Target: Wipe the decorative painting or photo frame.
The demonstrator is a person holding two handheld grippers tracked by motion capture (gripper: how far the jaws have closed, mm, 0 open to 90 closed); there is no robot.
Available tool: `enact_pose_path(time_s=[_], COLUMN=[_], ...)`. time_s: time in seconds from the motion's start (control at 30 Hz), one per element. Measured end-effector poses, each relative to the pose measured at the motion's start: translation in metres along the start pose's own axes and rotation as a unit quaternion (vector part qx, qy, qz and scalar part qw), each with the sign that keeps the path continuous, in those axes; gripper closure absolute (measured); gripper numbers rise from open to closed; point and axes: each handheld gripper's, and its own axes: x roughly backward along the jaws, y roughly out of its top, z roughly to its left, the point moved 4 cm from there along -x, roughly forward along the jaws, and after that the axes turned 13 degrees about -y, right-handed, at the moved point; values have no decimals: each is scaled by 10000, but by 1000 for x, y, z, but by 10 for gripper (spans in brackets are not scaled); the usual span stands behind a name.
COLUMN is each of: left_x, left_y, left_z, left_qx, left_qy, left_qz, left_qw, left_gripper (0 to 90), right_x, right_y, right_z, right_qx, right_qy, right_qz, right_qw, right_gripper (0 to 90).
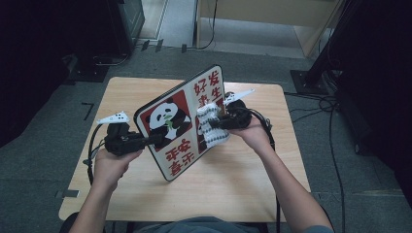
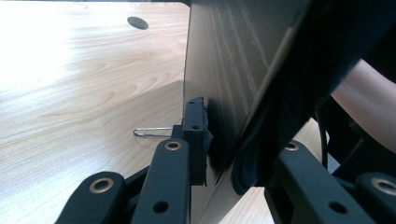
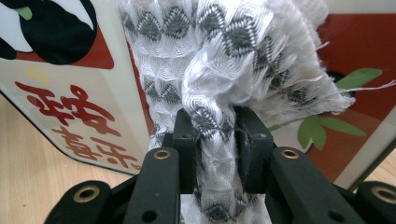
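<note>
Left gripper (image 1: 154, 140) clamped panda board (image 1: 180, 121) upright mid-desk; right gripper (image 1: 219, 122) clenched cloth (image 1: 212, 125) against its face. Wiping step; next needs steady strokes.

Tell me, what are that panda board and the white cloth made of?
The panda board looks like a thin rigid panel, glossy printed front, wood-grain back seen in the left gripper view, perhaps laminated fibreboard. The cloth looks like woven fabric: zigzag grey-white weave, frayed threads at its edge.

Panda board (image 1: 175, 127) tilted on edge mid table (image 1: 243, 179); left gripper (image 1: 154, 140) at board's left edge, cloth (image 1: 212, 125) against board's face, right gripper (image 1: 219, 124) right of it.
</note>
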Motion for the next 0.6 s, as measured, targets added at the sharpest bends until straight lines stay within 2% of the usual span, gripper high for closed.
enact_pose_path(time_s=[0.17,0.3,0.4,0.6], left_x=[0,0,-1,0], left_y=[0,0,0,0], left_z=[-1,-1,-2,-3], left_qx=[-59,-10,-70,-98], left_qy=[55,77,127,106], left_qz=[5,-4,7,59], left_qw=[10000,10000,9999,9999], left_gripper=[770,769,772,774], right_x=[-2,-3,-4,-5], right_y=[-5,-7,-9,-12], right_z=[0,1,2,1], right_qx=[-28,-36,-45,-56], right_qy=[-12,3,3,5], right_qz=[69,81,99,123], right_qw=[10000,10000,9999,9999], right_gripper=[732,732,732,732])
